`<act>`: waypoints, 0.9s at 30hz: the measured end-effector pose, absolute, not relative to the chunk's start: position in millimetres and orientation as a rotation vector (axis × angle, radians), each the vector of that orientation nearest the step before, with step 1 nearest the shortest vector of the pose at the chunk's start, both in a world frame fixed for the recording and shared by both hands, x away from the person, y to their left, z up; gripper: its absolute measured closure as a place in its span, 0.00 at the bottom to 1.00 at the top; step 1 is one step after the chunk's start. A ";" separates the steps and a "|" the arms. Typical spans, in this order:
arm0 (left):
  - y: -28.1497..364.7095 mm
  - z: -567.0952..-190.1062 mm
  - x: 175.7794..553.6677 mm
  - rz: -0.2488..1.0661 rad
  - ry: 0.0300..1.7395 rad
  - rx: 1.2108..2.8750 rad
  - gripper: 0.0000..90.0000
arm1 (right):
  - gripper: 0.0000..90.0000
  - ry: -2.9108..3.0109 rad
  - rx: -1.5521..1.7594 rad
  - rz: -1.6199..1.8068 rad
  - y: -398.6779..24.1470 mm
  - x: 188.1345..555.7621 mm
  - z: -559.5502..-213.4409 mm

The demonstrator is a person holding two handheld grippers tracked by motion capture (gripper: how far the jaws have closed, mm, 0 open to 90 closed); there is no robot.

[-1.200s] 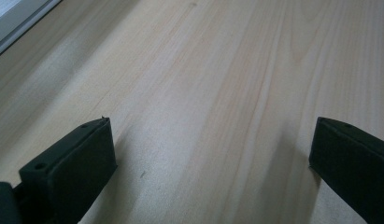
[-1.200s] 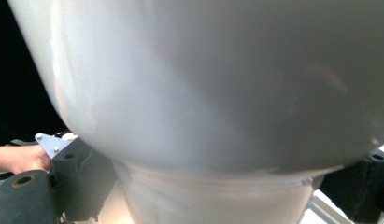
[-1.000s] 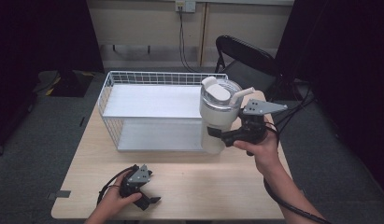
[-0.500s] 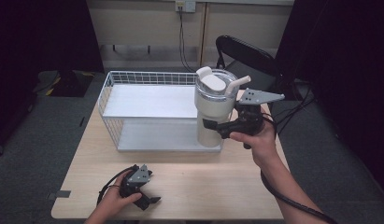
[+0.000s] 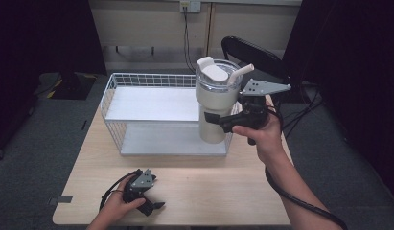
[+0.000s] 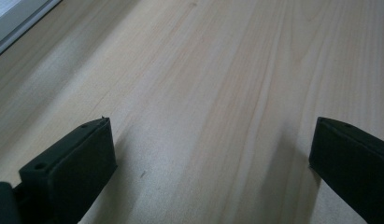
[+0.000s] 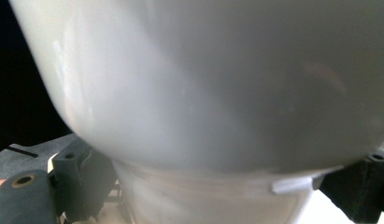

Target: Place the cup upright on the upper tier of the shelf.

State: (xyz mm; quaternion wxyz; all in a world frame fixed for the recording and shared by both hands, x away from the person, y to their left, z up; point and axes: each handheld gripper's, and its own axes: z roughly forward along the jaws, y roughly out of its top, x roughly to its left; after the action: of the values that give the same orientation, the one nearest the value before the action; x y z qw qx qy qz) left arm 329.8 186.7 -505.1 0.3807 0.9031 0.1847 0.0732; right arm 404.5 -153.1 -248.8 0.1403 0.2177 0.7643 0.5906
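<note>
The right gripper point(image 5: 218, 120) is clamped on a white tumbler point(image 5: 216, 100), its jaws pressed against the narrower lower body, and holds it upright and lifted over the right end of a white wire basket point(image 5: 137, 81). The tumbler has a clear lid point(image 5: 218, 73) and a white straw point(image 5: 241, 72) leaning to the right. Its base hangs just inside the basket's right wall, near the near-right corner; whether it touches the basket floor cannot be told from the high view. The rest of the basket floor, to the left, lies open and bare.

In the right gripper view the tumbler point(image 7: 217, 84) is so close that it is blurred, and its top and bottom are cut off by the frame; the jaw tips are hidden behind its sides.

The left gripper point(image 5: 154, 207) rests low on the wooden table point(image 5: 223, 191) near the near-left corner, well apart from the basket. In the left gripper view its jaws stand wide apart with nothing between them, over bare wood point(image 6: 213, 93). The table's near strip between the two hands is open. A black chair point(image 5: 252, 50) stands beyond the far-right table edge, partly hidden by the tumbler and gripper.
</note>
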 end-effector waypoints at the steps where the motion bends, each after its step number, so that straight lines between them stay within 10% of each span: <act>1: 186.7 -505.1 329.8 0.186 0.471 2.305 0.00 | 0.11 2.207 0.622 1.701 -152.0 405.5 -246.9; 27: 186.8 -504.8 329.7 0.185 0.471 2.308 0.00 | 0.11 2.157 0.687 1.659 -128.6 439.5 -228.8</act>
State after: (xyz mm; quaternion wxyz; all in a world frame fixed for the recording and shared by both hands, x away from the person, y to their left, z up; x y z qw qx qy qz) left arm 329.7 186.8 -504.8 0.3798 0.9036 0.1846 0.0725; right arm 439.5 -128.6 -228.8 0.1666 0.2412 0.7579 0.5828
